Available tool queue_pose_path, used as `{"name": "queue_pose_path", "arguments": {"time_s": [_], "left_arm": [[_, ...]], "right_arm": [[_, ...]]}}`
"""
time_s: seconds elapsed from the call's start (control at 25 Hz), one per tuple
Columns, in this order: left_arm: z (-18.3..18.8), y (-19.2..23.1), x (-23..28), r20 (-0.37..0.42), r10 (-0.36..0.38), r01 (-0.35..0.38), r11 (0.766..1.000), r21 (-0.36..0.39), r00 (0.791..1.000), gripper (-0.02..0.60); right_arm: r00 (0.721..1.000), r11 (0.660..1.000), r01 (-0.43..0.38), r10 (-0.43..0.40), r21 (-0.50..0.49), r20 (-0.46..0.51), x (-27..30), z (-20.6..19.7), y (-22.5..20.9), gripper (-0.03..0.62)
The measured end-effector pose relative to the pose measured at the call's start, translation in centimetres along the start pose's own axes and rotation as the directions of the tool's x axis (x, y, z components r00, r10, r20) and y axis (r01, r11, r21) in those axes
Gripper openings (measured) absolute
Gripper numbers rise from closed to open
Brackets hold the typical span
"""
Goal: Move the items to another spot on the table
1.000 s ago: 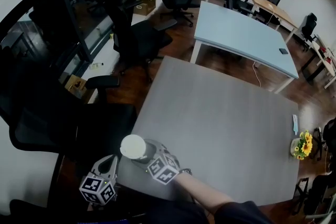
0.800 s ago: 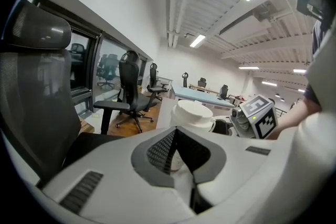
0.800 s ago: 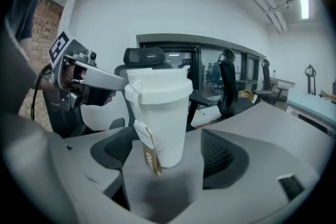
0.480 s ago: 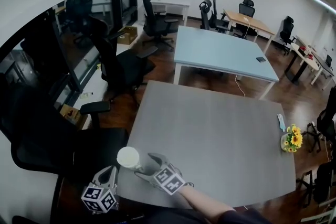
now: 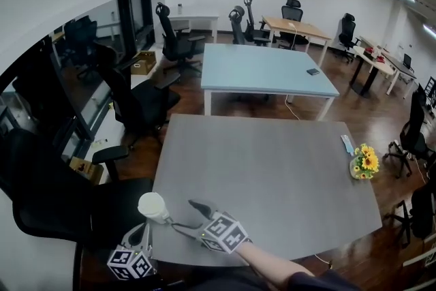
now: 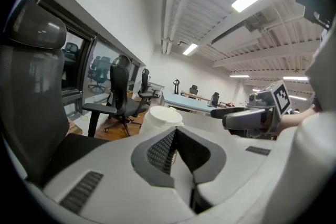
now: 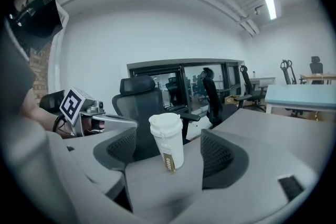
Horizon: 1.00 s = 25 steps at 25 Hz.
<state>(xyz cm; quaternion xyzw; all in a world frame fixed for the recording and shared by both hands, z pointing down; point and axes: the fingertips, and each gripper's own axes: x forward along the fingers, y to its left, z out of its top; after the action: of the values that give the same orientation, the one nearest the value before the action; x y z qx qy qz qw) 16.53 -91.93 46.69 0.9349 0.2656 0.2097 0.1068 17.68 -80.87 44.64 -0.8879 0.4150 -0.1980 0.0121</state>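
Far to the left of both grippers, a dark glass wall [image 5: 88,58] closes the room, and black office chairs [image 5: 48,201] stand along it on a brown wooden floor [image 5: 184,105]. The grey table [image 5: 272,174] takes the middle and lies ahead of the grippers. Its top is almost bare. Beyond it, well apart from the grippers, stands a light blue table [image 5: 266,68], and further back a wooden desk [image 5: 296,27] with more chairs. Far to the right of the right gripper, near the table's right edge, is a small pot of yellow flowers [image 5: 364,163].

The white coffee cup [image 5: 152,207] stands upright with its lid on, at the near left corner of the grey table.

The left gripper [image 5: 141,228] is below the table corner, and the cup is just ahead of its tips. Its jaws are pressed together with nothing between them.

The right gripper [image 5: 185,216] is beside it, over the table edge, and points to the left at the cup. Its jaws stand wide apart and have just been closing a little. In the right gripper view, the cup [image 7: 168,140] shows in the gap between the two pads [image 7: 118,148], but neither pad touches it.
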Motion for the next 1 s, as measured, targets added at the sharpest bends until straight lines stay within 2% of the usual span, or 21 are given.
{"name": "queue_pose_path", "arguments": {"time_s": [0.2, 0.32, 0.36, 0.52, 0.64, 0.8, 0.92, 1.0], "left_arm": [[1.4, -2.8, -0.2, 0.028, -0.025, 0.024, 0.999, 0.029, 0.999, 0.012], [1.3, -4.6, 0.1, 0.039, -0.024, 0.024, 1.0, 0.013, 0.999, 0.012], [0.9, -5.6, 0.5, 0.038, -0.032, 0.032, 0.999, 0.004, 0.999, 0.012], [-0.6, -11.7, 2.2, 0.025, -0.086, 0.086, 0.996, 0.018, 0.996, 0.012], [-1.0, -16.8, 3.4, 0.018, -0.127, 0.127, 0.991, 0.046, 0.992, 0.012], [-3.0, -21.8, 3.1, -0.023, -0.145, 0.147, 0.984, 0.098, 0.989, 0.012], [-4.6, -23.9, 3.1, -0.046, -0.14, 0.142, 0.988, 0.052, 0.989, 0.011], [-5.5, -25.8, 3.3, -0.044, -0.162, 0.163, 0.987, 0.012, 0.986, 0.011]], "right_arm": [[0.997, 0.999, -0.034, 0.032, 0.029, 0.072, -3.4, 0.5, 0.4, 0.37], [0.992, 0.997, -0.077, 0.074, 0.024, 0.106, -6.0, 1.0, 0.9, 0.369], [0.99, 0.996, -0.087, 0.084, 0.018, 0.11, -7.1, 0.8, 0.9, 0.338], [0.979, 0.992, -0.129, 0.128, -0.003, 0.159, -12.1, 0.6, 1.1, 0.096], [0.973, 0.991, -0.137, 0.136, -0.008, 0.185, -16.2, 0.3, 0.7, -0.012], [0.955, 0.985, -0.163, 0.144, 0.054, 0.258, -21.6, -0.6, 0.4, -0.025], [0.948, 0.982, -0.171, 0.141, 0.086, 0.284, -25.0, -1.7, -0.2, -0.025], [0.952, 0.98, -0.173, 0.14, 0.099, 0.272, -26.9, -3.1, -0.3, -0.025]]}}
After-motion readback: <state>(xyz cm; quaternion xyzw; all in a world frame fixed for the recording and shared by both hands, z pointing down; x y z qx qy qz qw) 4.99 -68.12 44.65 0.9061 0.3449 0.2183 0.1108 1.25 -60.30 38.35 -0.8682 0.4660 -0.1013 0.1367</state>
